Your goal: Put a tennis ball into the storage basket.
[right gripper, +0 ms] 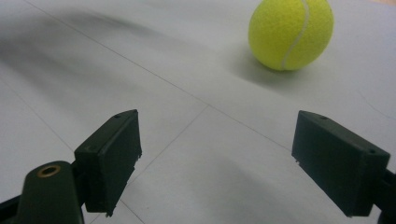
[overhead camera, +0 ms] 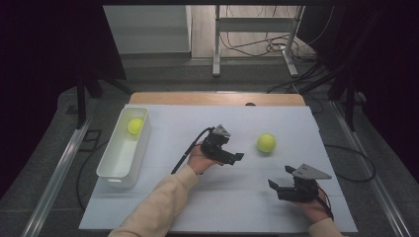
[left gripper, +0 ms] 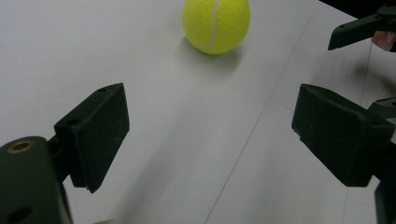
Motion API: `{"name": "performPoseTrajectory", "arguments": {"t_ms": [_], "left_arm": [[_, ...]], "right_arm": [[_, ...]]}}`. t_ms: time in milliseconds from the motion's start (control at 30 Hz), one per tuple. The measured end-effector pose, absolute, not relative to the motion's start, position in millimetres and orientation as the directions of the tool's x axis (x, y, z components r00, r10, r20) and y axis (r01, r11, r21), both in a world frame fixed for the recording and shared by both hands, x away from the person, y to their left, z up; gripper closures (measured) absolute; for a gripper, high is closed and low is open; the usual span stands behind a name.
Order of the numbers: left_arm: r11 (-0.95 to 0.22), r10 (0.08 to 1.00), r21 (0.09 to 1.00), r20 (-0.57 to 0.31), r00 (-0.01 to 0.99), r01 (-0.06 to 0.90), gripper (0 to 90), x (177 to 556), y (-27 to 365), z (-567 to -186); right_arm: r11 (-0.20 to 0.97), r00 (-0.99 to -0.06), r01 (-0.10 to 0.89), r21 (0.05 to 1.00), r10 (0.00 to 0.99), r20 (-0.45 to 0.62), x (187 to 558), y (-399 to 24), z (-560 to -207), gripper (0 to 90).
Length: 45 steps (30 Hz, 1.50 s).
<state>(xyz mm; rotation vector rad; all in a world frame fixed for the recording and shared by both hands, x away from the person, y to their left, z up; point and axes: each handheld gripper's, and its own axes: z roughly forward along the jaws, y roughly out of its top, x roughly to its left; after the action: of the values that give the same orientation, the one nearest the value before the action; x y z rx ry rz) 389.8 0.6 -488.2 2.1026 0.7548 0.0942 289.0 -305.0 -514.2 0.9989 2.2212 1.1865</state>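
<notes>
A yellow-green tennis ball (overhead camera: 266, 143) lies on the white table sheet (overhead camera: 222, 202), right of the middle. My left gripper (overhead camera: 236, 158) hovers just left of it, jaws wide apart and empty; in the left gripper view (left gripper: 210, 126) the ball (left gripper: 216, 24) sits ahead, beyond the jaws. My right gripper (overhead camera: 280, 177) rests near the front right, open and empty, pointing left. In the right gripper view (right gripper: 215, 149) the ball (right gripper: 291, 33) lies ahead to the right. A second tennis ball (overhead camera: 135, 126) lies in the white bin (overhead camera: 113, 168).
The white bin stands lengthwise along the sheet's left edge. A bare wooden strip (overhead camera: 217, 98) of table shows behind the sheet. A jaw of the other gripper (left gripper: 359, 29) pokes in at the top right of the left gripper view.
</notes>
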Motion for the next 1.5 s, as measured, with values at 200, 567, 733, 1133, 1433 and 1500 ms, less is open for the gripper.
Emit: {"name": "performPoseTrajectory", "arguments": {"t_ms": [200,567,733,1133,1433,1500], "left_arm": [[-0.444,0.544,0.758,-0.196,0.816,0.478,12.0,392,-7,-491],[-0.451,0.533,0.756,-0.198,0.823,0.474,11.9,397,-20,-494],[-0.458,0.53,0.753,-0.196,0.825,0.473,11.9,399,-24,-495],[-0.461,0.533,0.751,-0.192,0.824,0.473,11.9,403,-30,-495],[-0.466,0.533,0.749,-0.188,0.825,0.472,11.9,407,-35,-496],[-0.469,0.531,0.748,-0.186,0.827,0.47,11.9,408,-36,-496]], "right_arm": [[0.375,-0.648,0.396,0.838,0.761,-0.035,289,-305,-514,16.1],[0.378,-0.651,0.395,0.838,0.758,-0.035,289,-305,-515,16.1],[0.376,-0.651,0.394,0.839,0.758,-0.034,289,-305,-514,16.1],[0.378,-0.651,0.395,0.837,0.758,-0.035,289,-305,-514,16.1],[0.378,-0.65,0.395,0.837,0.759,-0.036,289,-305,-514,16.1],[0.378,-0.65,0.395,0.838,0.759,-0.036,290,-305,-515,16.1]]}}
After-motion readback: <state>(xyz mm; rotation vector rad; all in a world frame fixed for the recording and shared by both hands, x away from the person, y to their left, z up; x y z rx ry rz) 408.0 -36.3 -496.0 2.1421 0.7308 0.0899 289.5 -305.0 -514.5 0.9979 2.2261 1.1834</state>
